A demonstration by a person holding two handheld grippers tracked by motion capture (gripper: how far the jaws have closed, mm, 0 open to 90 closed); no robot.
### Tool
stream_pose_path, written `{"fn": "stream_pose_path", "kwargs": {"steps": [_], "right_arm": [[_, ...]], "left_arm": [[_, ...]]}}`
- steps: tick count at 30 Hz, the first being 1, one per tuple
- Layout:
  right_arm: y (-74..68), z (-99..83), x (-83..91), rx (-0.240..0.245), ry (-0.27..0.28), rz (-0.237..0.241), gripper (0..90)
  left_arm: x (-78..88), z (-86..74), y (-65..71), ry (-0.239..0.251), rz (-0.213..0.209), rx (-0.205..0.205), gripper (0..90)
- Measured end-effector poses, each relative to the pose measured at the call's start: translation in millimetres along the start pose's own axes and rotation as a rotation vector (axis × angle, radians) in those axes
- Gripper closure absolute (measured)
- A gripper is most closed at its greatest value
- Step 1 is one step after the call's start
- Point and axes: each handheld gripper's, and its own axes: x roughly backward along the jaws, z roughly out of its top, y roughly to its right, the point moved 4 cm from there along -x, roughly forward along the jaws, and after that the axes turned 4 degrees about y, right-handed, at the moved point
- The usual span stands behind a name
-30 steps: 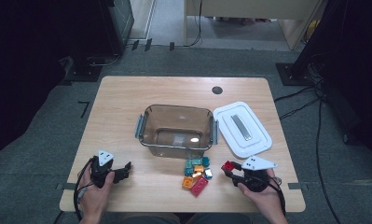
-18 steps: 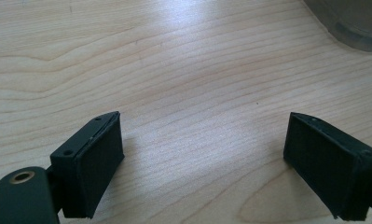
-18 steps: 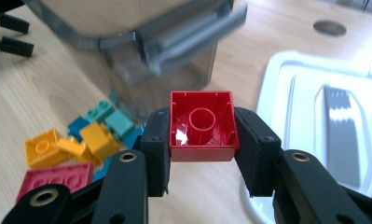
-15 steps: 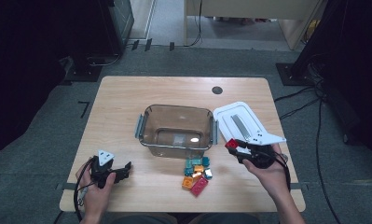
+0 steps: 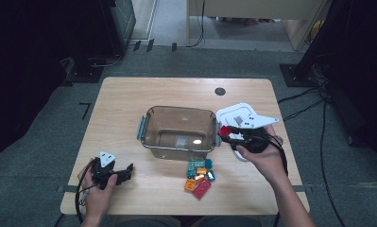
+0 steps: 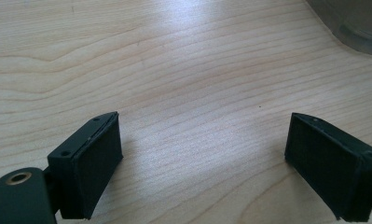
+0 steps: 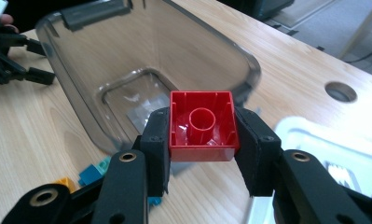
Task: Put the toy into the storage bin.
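The wooden table [image 5: 129, 109] bears a clear plastic bin [image 7: 81, 56]. Beside its rim, the right gripper [image 7: 201, 140] clamps a square red building block [image 7: 202, 125], hollow underside facing the camera; no axis is longer. The left gripper [image 6: 202, 158] gapes over bare wood. No writing is legible.

A white lid [image 5: 238, 115] is lying on the wooden table [image 5: 129, 101] just right of the bin. A round cable hole [image 5: 219, 91] is sitting near the table's far edge. Black cables [image 5: 313, 101] are trailing across the grey floor.
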Motion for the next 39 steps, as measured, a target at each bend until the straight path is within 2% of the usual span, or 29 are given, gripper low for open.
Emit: {"fn": "stream_pose_path", "kwargs": {"steps": [6,16,20,25,29,31,32,33,34,35,36,39], "right_arm": [[-9.8,24.2,-21.0,0.046,-0.017,0.042,60.0],[-15.6,40.5,-54.2,0.079,-0.064,0.082,59.9],[-15.9,41.7,-69.1,0.097,-0.107,0.094,59.9],[-16.6,37.2,-89.3,0.094,-0.172,0.103,59.9],[-18.2,34.4,-97.2,0.107,-0.204,0.107,59.9],[-18.8,31.1,-102.6,0.125,-0.248,0.103,59.8],[-18.8,31.1,-102.6,0.125,-0.248,0.103,59.8],[-18.7,28.3,-105.6,0.131,-0.286,0.096,59.8],[-18.7,26.6,-107.1,0.139,-0.309,0.103,59.8],[-18.7,26.6,-107.1,0.139,-0.309,0.103,59.8],[-18.9,24.0,-109.6,0.156,-0.341,0.101,59.7],[-19.1,22.5,-111.3,0.153,-0.359,0.098,59.3]], "left_arm": [[-0.5,0.5,-0.2,-0.002,0.005,0.002,10.5],[-1.6,1.4,0.1,0.000,0.010,0.006,10.5],[-1.7,1.4,0.1,0.000,0.010,0.006,10.5],[-1.6,1.4,-0.1,-0.002,0.009,0.004,10.5],[-1.9,1.7,0.2,-0.001,0.011,0.006,10.5],[-2.1,1.8,0.3,-0.001,0.012,0.007,10.5],[-2.1,1.8,0.3,-0.001,0.012,0.007,10.5],[-2.0,1.8,0.2,-0.001,0.012,0.006,10.5],[-2.1,1.8,0.2,-0.001,0.012,0.006,10.5],[-2.1,1.8,0.2,-0.001,0.012,0.006,10.5],[-2.1,1.8,0.3,-0.001,0.012,0.007,10.5],[-2.0,1.7,0.4,-0.001,0.012,0.008,10.5]]}}
